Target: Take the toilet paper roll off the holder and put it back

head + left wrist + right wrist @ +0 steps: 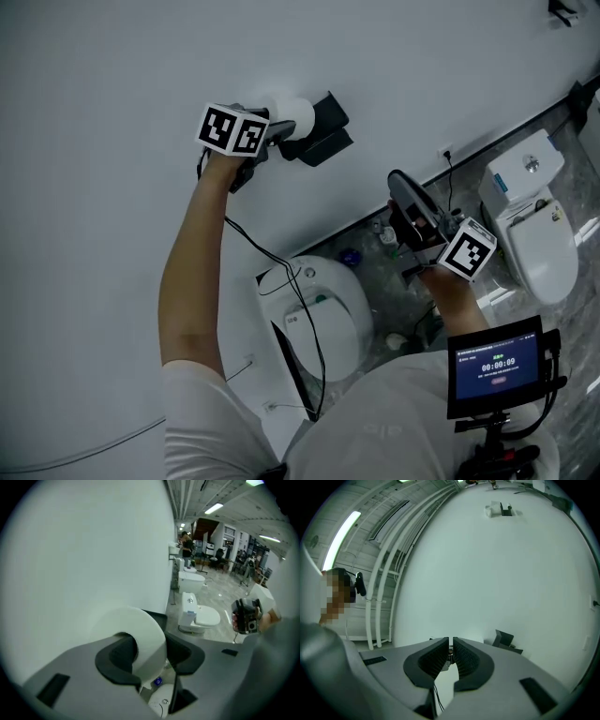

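A white toilet paper roll (292, 116) is held against the white wall, right beside the black holder (325, 131). My left gripper (272, 131) is shut on the toilet paper roll (140, 637), with a dark pad on each side of it. The holder (157, 618) shows just behind the roll, and I cannot tell whether the roll sits on it. My right gripper (405, 192) hangs lower and to the right, away from the wall. Its jaws (451, 651) are shut with nothing between them. The holder (505, 640) also appears low on the wall in the right gripper view.
A white toilet (321, 317) stands below the holder, and another toilet (531, 221) is to the right on the grey floor. A black cable (281, 281) hangs from the left gripper. A small screen (497, 366) is mounted at the person's chest. A wall socket (447, 152) sits low on the wall.
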Demonstrator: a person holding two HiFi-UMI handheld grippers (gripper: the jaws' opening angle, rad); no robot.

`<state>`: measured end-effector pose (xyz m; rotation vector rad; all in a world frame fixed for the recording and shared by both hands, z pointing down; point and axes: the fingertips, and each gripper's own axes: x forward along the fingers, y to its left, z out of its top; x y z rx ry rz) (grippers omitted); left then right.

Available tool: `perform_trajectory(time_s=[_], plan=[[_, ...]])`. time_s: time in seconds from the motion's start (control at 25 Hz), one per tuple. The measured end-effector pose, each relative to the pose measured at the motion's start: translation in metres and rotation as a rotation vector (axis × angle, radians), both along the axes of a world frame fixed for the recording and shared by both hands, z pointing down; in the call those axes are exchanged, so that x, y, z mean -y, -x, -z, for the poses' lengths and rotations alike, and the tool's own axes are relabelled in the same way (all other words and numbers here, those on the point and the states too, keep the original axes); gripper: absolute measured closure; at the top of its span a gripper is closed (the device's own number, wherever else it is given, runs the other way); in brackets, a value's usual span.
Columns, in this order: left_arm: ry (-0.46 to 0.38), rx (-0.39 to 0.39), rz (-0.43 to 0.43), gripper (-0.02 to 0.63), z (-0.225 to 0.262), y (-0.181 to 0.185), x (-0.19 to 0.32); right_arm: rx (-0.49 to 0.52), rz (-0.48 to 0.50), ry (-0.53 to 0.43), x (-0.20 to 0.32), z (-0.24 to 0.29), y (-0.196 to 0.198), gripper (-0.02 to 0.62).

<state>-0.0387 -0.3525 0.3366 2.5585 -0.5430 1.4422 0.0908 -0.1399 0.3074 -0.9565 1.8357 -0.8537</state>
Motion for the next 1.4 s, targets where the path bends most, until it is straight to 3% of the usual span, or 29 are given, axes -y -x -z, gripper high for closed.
perform_trajectory(time_s=[0.24, 0.6, 0.96, 1.08, 1.24, 1.32, 1.4], plan=[[0.035, 0.272, -0.185, 0.430, -0.017, 0.003, -0.008, 0.007, -0.006, 0.028, -0.001, -0.004, 0.002, 0.581], [0.006, 0.376, -0.270, 0.425, -0.032, 0.007, -0.013, 0.005, 0.013, 0.044, -0.005, -0.010, 0.013, 0.580], [-0.111, 0.370, -0.278, 0.396, -0.028, 0.011, -0.013, 0.007, 0.027, 0.042, -0.005, -0.010, 0.018, 0.581], [-0.104, 0.341, -0.260, 0.349, -0.028, 0.014, -0.012, 0.004, 0.028, 0.037, -0.004, -0.008, 0.017, 0.581], [-0.180, 0.325, -0.228, 0.304, -0.012, 0.013, -0.004, 0.010, 0.022, 0.027, -0.001, -0.005, 0.013, 0.580], [-0.215, 0.261, -0.189, 0.304, -0.001, 0.011, -0.003, 0.008, 0.022, 0.023, 0.000, -0.005, 0.011, 0.581], [-0.228, 0.141, -0.132, 0.304, 0.013, 0.008, -0.009, 0.000, 0.027, 0.010, 0.001, -0.005, 0.009, 0.581]])
